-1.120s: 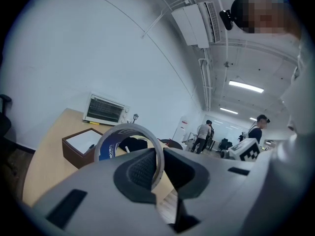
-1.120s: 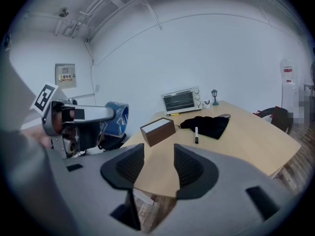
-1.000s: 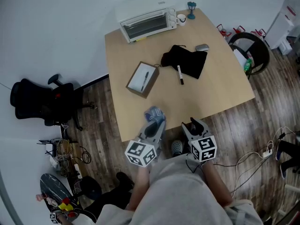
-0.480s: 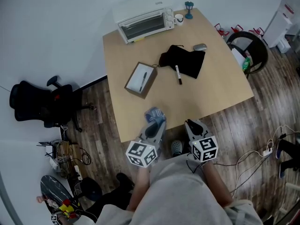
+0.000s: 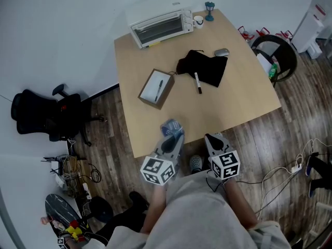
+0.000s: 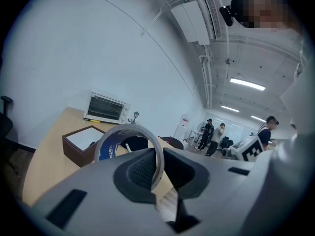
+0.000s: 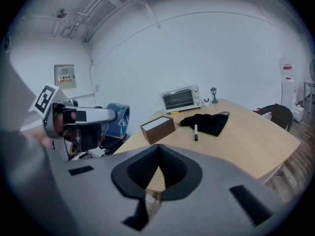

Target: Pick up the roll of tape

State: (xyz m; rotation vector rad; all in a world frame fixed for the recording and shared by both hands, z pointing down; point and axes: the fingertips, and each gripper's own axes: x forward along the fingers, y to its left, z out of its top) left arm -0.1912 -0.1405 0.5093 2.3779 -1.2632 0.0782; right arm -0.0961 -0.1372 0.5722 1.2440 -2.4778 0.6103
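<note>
The roll of tape (image 5: 171, 126), blue with a pale rim, hangs over the near edge of the wooden table (image 5: 244, 97). My left gripper (image 5: 170, 136) is shut on it. In the left gripper view the pads pinch the wall of the roll of tape (image 6: 123, 140), which stands up ahead of the left gripper (image 6: 160, 157). My right gripper (image 5: 213, 138) is beside it, just off the table's edge; its jaws have just been closing and now meet with nothing between them. The right gripper view shows the right gripper (image 7: 158, 156) shut and the roll of tape (image 7: 118, 118) at the left.
On the table lie a brown box with a pen (image 5: 156, 88), a black cloth (image 5: 203, 67) with a marker (image 5: 197, 82), a mouse (image 5: 222, 52), a toaster oven (image 5: 158, 27) and a mug (image 5: 198, 21). Office chairs (image 5: 44, 113) (image 5: 277, 56) stand at both sides. Cables (image 5: 280, 173) run over the floor.
The right gripper's jaws, apart a second ago, have closed on nothing. The left gripper and the tape have stayed where they were.
</note>
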